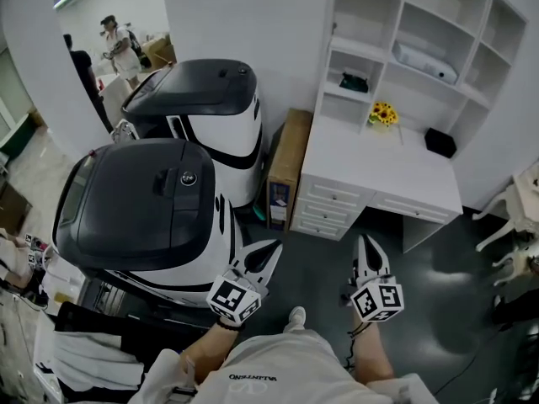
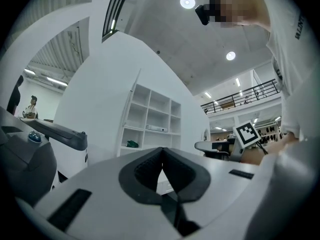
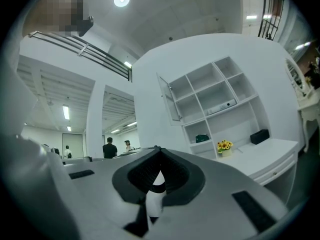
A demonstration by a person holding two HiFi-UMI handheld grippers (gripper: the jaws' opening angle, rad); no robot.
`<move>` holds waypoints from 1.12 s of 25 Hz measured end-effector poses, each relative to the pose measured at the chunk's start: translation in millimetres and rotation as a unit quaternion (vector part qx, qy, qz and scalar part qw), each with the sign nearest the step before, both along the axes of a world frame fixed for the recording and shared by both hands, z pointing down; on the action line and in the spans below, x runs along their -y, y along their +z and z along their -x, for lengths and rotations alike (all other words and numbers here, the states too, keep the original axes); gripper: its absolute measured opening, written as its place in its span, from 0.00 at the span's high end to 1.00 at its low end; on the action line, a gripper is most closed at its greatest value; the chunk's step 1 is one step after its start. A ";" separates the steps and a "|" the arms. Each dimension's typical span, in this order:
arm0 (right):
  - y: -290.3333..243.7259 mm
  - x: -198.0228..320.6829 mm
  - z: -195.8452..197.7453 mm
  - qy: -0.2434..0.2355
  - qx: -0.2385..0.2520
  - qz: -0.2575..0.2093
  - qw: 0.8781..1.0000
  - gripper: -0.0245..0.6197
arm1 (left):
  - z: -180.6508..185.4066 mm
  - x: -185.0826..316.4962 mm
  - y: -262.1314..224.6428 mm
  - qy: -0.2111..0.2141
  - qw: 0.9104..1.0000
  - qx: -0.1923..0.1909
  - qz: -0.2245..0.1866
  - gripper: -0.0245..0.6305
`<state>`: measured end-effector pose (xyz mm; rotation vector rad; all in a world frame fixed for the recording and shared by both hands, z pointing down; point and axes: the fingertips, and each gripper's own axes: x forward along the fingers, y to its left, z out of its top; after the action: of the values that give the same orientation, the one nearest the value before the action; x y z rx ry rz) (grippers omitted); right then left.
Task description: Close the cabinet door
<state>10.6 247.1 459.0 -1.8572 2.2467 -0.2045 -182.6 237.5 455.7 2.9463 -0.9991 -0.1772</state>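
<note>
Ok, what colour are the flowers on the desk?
Yellow flowers with dark centres, clearest in the head view.

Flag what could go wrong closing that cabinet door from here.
1. The door hangs open high on the shelf unit; reaching over the desk could knock the flowers.
2. The left tool is close beside the big machine and may clip it.

Your 10 o'clock: black-topped white machine (image 1: 135,209). A second machine (image 1: 202,108) sits behind it at 11. Your 12: cardboard box (image 1: 286,162) on edge beside the desk (image 1: 379,171). Your 1: sunflowers (image 1: 383,114) on the desk top, black box (image 1: 440,142) to their right.
</note>
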 end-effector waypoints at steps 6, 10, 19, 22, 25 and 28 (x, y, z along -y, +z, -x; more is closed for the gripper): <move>-7.5 49.2 -37.4 -0.016 0.001 -0.005 1.000 0.95 | -42.9 47.2 -13.7 -0.008 1.000 0.006 -0.007 0.96; -4.0 78.8 -66.2 -0.027 0.009 -0.002 1.000 0.95 | -71.1 72.7 -22.3 -0.023 1.000 0.005 -0.011 0.96; 3.5 115.0 -98.0 -0.051 0.017 -0.002 0.999 0.95 | -100.4 105.8 -24.5 -0.049 0.999 0.013 -0.010 0.96; 5.3 124.8 -107.0 -0.052 0.034 0.000 0.998 0.95 | -108.2 116.8 -24.5 -0.047 0.999 0.013 -0.011 0.96; -5.9 137.5 -112.5 -0.059 0.057 -0.011 0.997 0.95 | -111.3 131.7 -26.9 -0.048 0.999 0.017 -0.020 0.96; -25.7 154.3 -120.1 -0.059 0.048 -0.033 0.997 0.95 | -110.6 157.2 -35.8 -0.052 0.998 0.004 -0.028 0.96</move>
<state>130.7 92.8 433.2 -1.6466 2.2710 -0.2305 -72.0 80.3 420.0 2.9478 -1.1698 -0.1991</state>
